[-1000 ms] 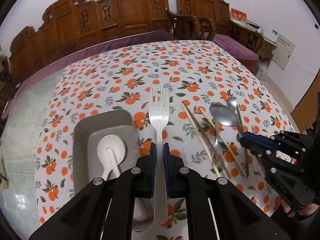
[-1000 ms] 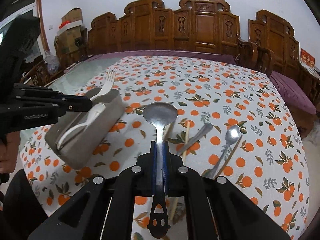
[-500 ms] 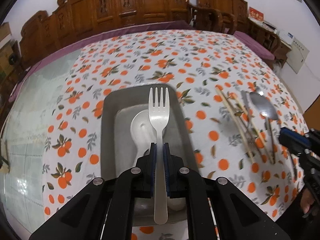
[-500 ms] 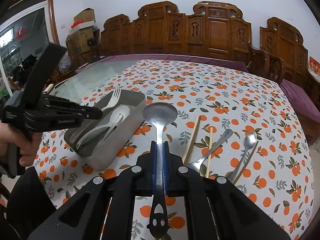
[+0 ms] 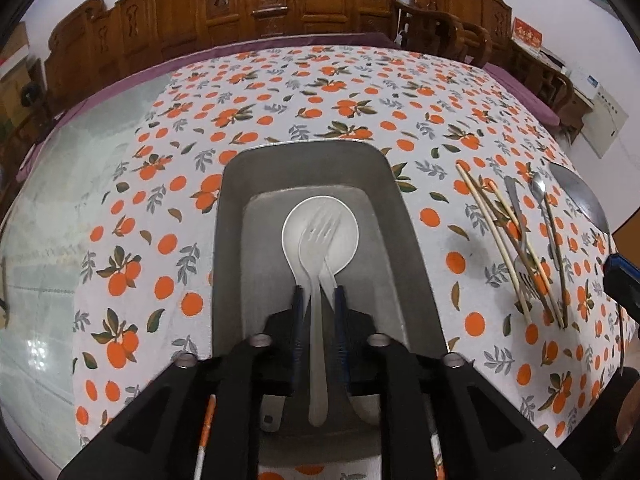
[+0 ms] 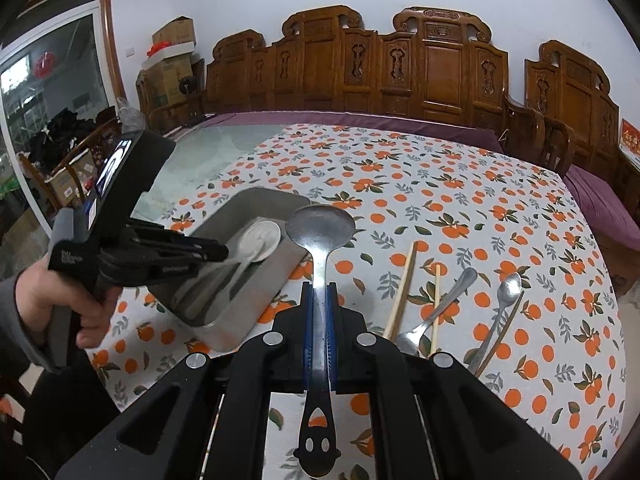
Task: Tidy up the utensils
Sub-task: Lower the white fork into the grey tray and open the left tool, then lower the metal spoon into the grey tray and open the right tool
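Observation:
A grey rectangular tray (image 5: 236, 216) stands on the orange-print tablecloth and holds a white plastic spoon (image 5: 344, 236). My left gripper (image 5: 319, 294) hangs low inside the tray, jaws parted. A white plastic fork (image 5: 316, 264) lies loose between them, blurred, over the spoon. My right gripper (image 6: 319, 292) is shut on a large metal spoon (image 6: 320, 226) and holds it above the cloth, right of the tray (image 6: 260, 200). The left gripper also shows in the right wrist view (image 6: 218, 250).
Wooden chopsticks (image 5: 490, 236), a metal fork (image 6: 440, 308) and a small metal spoon (image 6: 506, 294) lie on the cloth to the right of the tray. Carved wooden chairs (image 6: 400, 64) line the far side. Bare glass tabletop (image 5: 52, 208) lies left of the cloth.
My left gripper has moved over and down into the tray, opened and let go of the white fork. My right gripper has kept the metal spoon, nearly still.

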`<move>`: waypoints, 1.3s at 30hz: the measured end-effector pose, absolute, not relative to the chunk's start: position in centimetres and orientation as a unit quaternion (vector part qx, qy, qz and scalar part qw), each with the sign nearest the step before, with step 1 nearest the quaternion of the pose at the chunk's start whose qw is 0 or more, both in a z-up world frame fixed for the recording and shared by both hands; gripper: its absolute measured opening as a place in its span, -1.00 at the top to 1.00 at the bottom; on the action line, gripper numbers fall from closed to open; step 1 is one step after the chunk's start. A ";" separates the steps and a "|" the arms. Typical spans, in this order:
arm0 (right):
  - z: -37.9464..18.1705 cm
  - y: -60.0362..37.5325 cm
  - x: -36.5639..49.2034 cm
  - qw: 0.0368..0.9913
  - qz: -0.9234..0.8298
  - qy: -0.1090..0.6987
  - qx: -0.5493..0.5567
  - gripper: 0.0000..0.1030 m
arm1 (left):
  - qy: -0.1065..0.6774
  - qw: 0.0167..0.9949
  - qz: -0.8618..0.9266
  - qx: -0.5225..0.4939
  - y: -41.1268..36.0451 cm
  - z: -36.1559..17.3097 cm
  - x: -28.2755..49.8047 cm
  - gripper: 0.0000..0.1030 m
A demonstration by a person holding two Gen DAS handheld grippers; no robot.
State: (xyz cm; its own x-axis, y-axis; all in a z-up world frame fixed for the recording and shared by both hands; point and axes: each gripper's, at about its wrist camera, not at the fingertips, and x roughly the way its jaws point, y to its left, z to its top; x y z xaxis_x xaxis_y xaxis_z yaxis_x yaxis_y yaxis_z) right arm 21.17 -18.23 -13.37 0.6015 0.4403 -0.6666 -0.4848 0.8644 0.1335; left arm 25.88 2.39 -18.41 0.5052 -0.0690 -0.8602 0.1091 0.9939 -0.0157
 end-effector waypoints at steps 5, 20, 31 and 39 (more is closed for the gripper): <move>-12.8 -16.5 20.9 0.892 0.262 0.367 -0.039 0.85 | 0.473 0.879 -0.063 0.028 3.0 -16.4 24.0 0.48; -12.6 -11.0 23.0 0.881 0.271 0.384 -0.056 0.86 | 0.406 0.912 -0.048 0.024 8.8 -10.8 18.7 -0.41; -14.4 -7.4 25.9 0.864 0.279 0.417 -0.048 0.86 | 0.377 0.925 -0.046 0.004 11.2 -10.4 17.2 -0.76; -17.1 -4.5 27.9 0.845 0.281 0.453 -0.036 0.86 | 0.379 0.925 -0.038 -0.007 12.4 -10.8 17.3 -0.76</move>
